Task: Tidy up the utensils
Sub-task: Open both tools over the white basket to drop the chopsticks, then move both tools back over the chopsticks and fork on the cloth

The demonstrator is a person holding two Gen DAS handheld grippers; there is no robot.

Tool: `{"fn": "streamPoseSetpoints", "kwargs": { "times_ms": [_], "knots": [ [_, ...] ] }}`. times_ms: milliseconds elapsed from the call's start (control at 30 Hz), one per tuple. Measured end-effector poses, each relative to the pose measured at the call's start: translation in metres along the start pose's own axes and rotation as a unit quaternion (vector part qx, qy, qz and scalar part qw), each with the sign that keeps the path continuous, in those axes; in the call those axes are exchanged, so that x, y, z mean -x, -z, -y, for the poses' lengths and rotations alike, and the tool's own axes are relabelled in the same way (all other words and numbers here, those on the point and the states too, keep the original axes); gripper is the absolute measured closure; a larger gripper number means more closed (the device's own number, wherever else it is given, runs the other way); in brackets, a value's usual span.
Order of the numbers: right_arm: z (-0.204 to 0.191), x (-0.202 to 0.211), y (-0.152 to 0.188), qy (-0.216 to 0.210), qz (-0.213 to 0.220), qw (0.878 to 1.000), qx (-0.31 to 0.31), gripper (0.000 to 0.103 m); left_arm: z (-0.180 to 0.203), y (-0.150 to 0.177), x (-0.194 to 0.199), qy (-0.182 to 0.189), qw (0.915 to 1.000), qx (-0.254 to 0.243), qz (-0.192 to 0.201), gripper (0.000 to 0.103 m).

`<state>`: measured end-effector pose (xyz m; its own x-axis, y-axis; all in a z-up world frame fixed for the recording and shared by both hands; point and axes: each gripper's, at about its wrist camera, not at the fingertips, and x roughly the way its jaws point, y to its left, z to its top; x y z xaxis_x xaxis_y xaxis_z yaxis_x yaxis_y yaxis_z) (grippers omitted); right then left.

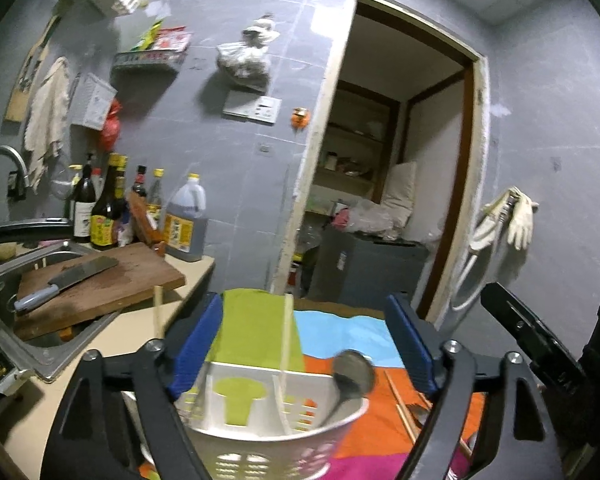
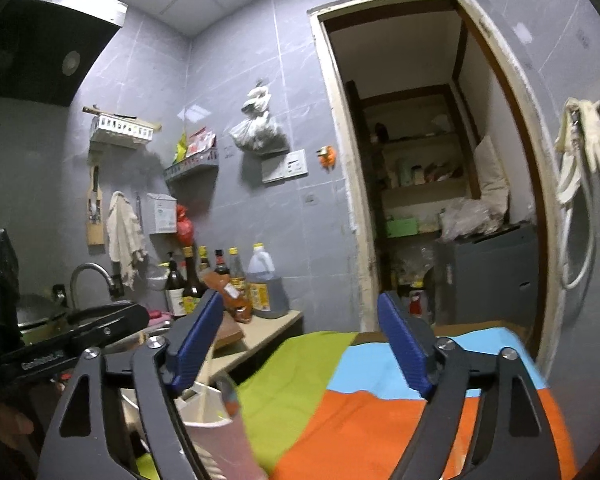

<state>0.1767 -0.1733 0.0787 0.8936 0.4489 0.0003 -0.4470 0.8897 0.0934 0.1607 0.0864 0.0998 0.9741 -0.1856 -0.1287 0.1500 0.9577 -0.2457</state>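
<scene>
both tools stand wide apart at the jaws with nothing gripped. from the left wrist, the left tool (image 1: 304,344) hangs just above the white utensil holder (image 1: 284,420), its blue pads clear of the rim on either side. inside the holder stand a spoon (image 1: 350,376), bowl up against the right wall, and a pale chopstick (image 1: 286,360) near the middle. just right of the holder, a few more chopsticks (image 1: 404,408) lie loose on the bright cloth (image 1: 340,332) covering the tabletop, so sorting looks partly done, with those sticks left to gather. the other tool's black arm shows well right of the holder.

from the right wrist, the right tool (image 2: 300,344) is empty too, with only cloth between its pads. the holder (image 2: 208,412) sits low by its left finger, one chopstick (image 2: 206,376) leaning out of it.
</scene>
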Motion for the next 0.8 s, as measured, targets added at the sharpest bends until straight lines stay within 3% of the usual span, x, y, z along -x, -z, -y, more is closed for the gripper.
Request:
{"fn": "streamPoseSetpoints", "kwargs": {
  "times_ms": [100,233,333,800],
  "knots": [
    [0.013,0.016,-0.002,0.006,-0.001,1.0,0.01,0.008,0.018,0.005,-0.001,0.012,0.9997,-0.017,-0.009,0.022],
    [0.031,0.033,-0.002,0.022,-0.007,1.0,0.017,0.002,0.04,0.016,-0.005,0.024,0.9988,-0.037,-0.023,0.02],
    [0.046,0.043,-0.002,0.04,-0.014,0.999,0.016,0.002,0.054,0.026,-0.007,0.036,0.998,-0.041,-0.031,0.011],
    [0.099,0.064,0.021,0.106,-0.091,0.99,0.024,0.002,0.106,0.069,-0.036,0.07,0.988,-0.078,-0.113,0.011]
  ]
}}
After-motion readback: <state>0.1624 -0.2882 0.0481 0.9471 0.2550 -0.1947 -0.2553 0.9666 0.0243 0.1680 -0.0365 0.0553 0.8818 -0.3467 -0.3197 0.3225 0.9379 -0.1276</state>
